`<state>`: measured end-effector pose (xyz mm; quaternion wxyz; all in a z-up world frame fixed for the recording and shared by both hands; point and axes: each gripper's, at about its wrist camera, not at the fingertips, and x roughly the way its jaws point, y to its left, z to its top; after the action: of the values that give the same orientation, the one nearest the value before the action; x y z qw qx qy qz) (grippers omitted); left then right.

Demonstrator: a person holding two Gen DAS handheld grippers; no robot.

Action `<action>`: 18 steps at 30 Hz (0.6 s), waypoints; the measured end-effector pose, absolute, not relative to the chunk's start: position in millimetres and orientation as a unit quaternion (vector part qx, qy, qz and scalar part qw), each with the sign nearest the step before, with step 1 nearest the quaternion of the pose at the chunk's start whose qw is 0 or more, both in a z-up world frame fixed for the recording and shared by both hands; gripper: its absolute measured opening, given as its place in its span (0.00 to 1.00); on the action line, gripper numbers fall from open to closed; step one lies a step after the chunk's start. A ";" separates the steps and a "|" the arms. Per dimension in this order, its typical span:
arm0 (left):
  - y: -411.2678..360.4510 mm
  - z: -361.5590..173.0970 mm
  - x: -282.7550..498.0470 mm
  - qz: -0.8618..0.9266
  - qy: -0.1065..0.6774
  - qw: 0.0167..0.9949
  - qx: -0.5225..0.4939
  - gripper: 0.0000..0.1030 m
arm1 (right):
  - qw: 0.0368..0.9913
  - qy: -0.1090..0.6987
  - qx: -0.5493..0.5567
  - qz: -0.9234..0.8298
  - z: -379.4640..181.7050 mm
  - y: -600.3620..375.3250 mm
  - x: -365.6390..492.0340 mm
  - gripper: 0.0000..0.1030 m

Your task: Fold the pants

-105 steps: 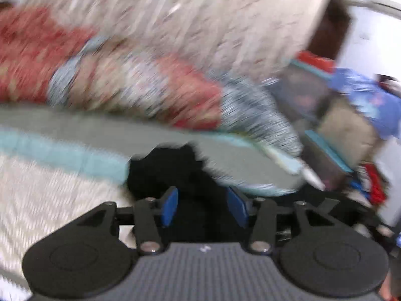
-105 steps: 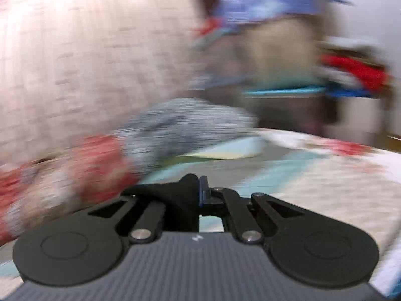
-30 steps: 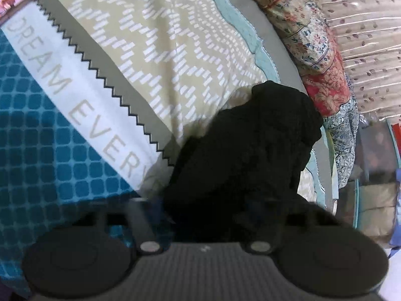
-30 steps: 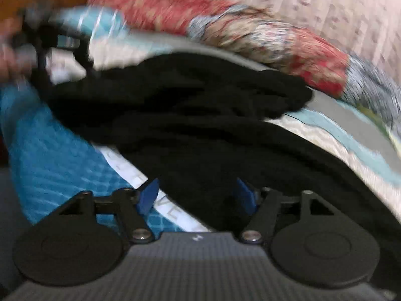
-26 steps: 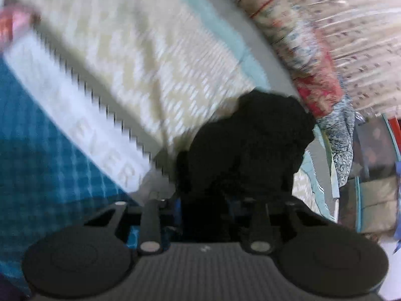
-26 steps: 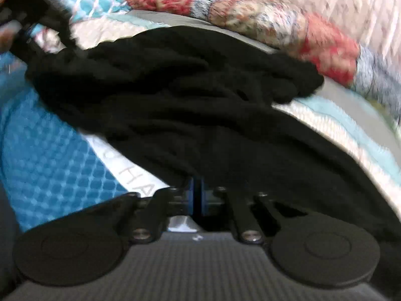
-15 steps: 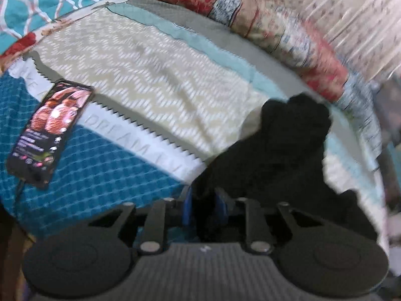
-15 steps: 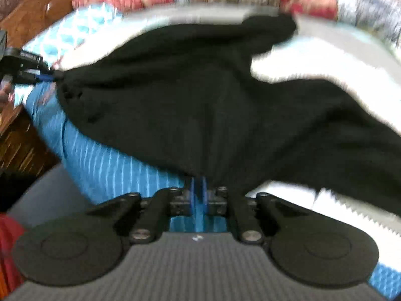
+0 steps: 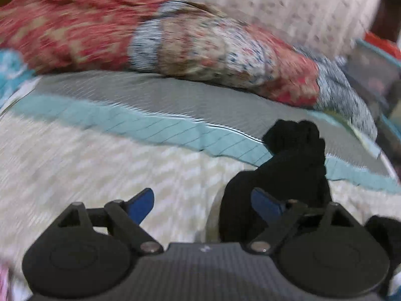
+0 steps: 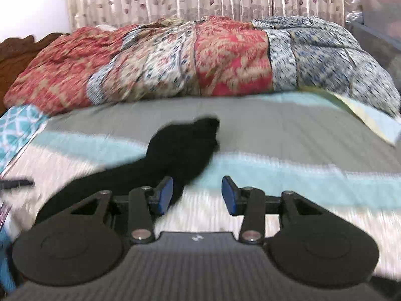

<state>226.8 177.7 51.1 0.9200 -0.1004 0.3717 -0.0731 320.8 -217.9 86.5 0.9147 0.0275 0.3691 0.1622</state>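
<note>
Both grippers were pinching the black pants (image 10: 175, 150) half a second ago, and now the left gripper (image 9: 201, 204) and the right gripper (image 10: 198, 194) have let go and stand spread with nothing between the blue pads. Now the pants lie loose on the bedspread (image 10: 288, 130), bunched toward 12 o'clock of the left gripper's right finger and stretching from 11 to 8 o'clock in the right view. I think they were dropped there so the cloth can be spread flat before folding, with the quilt (image 10: 200, 57) well behind.
</note>
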 end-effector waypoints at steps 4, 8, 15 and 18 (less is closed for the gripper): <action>148.4 22.2 279.6 -0.125 0.393 0.907 -0.085 0.93 | 0.914 0.372 0.001 0.161 72.7 -176.3 398.5 0.65; 140.6 -3.9 307.1 -0.160 0.415 0.885 -0.136 0.89 | 0.909 0.396 0.031 0.123 51.2 -188.3 436.1 0.66; 127.6 -4.6 293.0 -0.217 0.413 0.874 -0.135 0.06 | 0.830 0.503 0.230 0.069 -30.0 -211.2 505.2 0.11; 132.2 24.6 266.5 -0.224 0.376 0.889 -0.134 0.06 | 0.846 0.458 0.265 0.074 -9.6 -217.1 485.2 0.10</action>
<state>266.5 132.2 24.6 0.8890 -0.1339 0.3762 -0.2242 485.2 -217.1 -9.6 0.8456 0.2645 0.4576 0.0742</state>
